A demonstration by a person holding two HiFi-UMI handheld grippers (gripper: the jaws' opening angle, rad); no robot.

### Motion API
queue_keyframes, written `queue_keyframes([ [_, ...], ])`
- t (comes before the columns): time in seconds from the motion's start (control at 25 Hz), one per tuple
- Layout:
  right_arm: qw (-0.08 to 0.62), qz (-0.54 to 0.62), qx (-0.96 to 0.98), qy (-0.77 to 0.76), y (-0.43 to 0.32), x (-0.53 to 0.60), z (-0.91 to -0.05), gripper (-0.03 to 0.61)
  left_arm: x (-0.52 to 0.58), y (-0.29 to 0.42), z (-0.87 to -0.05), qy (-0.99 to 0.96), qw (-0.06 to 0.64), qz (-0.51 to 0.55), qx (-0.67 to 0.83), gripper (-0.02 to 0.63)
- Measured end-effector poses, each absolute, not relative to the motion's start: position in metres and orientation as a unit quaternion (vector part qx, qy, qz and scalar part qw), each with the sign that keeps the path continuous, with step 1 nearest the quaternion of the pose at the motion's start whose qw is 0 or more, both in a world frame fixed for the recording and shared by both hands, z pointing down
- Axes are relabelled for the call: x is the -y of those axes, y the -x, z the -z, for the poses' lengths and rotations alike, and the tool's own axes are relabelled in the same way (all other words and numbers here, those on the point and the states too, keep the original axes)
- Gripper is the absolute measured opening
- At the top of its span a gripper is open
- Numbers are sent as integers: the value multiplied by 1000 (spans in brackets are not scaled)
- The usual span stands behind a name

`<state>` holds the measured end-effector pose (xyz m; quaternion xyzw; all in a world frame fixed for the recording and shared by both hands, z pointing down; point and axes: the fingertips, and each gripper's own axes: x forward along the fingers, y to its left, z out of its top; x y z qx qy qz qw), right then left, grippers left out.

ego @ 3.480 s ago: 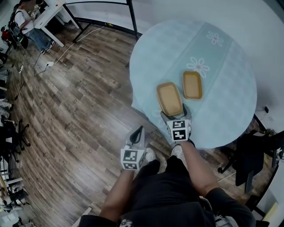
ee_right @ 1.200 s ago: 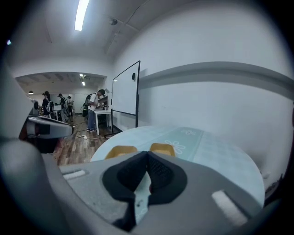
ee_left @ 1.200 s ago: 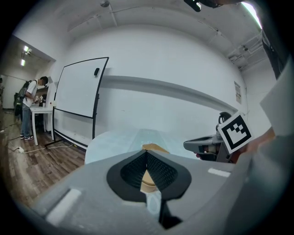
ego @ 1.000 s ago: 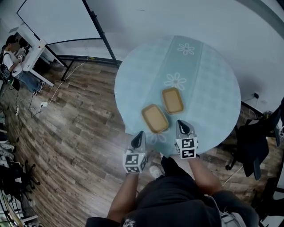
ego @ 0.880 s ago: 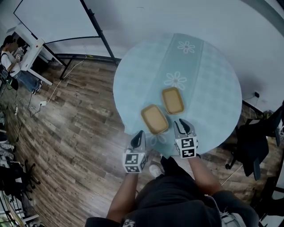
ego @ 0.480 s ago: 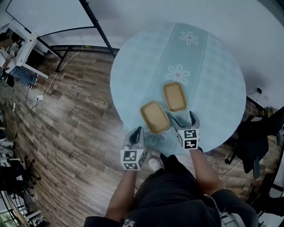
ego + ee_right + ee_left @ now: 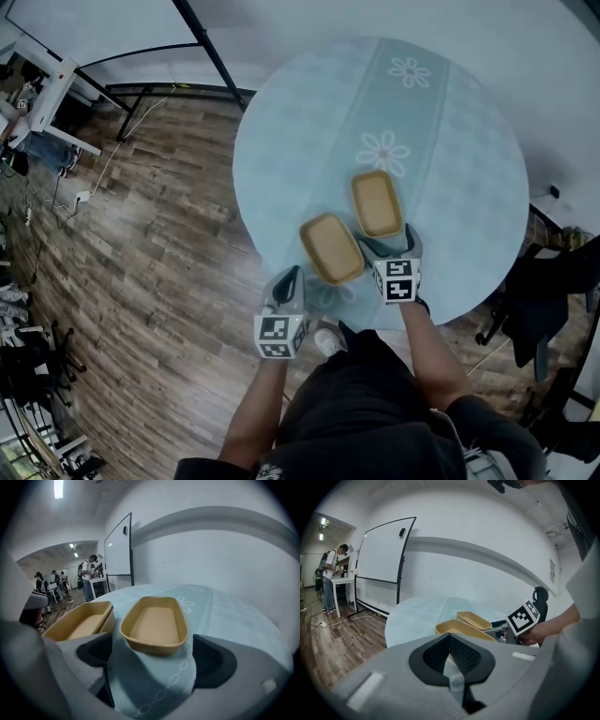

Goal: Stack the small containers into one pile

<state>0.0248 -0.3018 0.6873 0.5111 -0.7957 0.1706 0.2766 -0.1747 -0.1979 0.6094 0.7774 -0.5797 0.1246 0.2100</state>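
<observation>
Overall light: You see an evenly lit indoor room, soft and slightly cool.
Source: A ceiling strip light [image 7: 58, 488] glows at the top left of your right gripper view.
Shadows: A soft dark shadow lies on the table [image 7: 225, 611] in front of the nearer container [image 7: 154, 625].
Glare: A pale sheen crosses the wooden floor [image 7: 141, 216].
Distortion: Both gripper views are fisheye circles with black corners, and the whiteboard [image 7: 382, 566] frame bends.
Focus: The grey body of your left gripper [image 7: 450, 644], close to the lens, is blurred.
</observation>
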Motion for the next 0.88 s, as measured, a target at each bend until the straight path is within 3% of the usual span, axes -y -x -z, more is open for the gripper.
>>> queue_keyframes([
  [0.36,279,-183,790,-514,-22,321,-698,563,198,172,-622,-779,217,-138,572,-6],
  [0.76,291,-193,793,-499,-20,331,-707,563,202,158,-630,-783,214,-147,565,-6],
  [0.88,295,-192,791,-501,-25,332,-704,531,202,159,-628,-781,216,-149,567,-6],
])
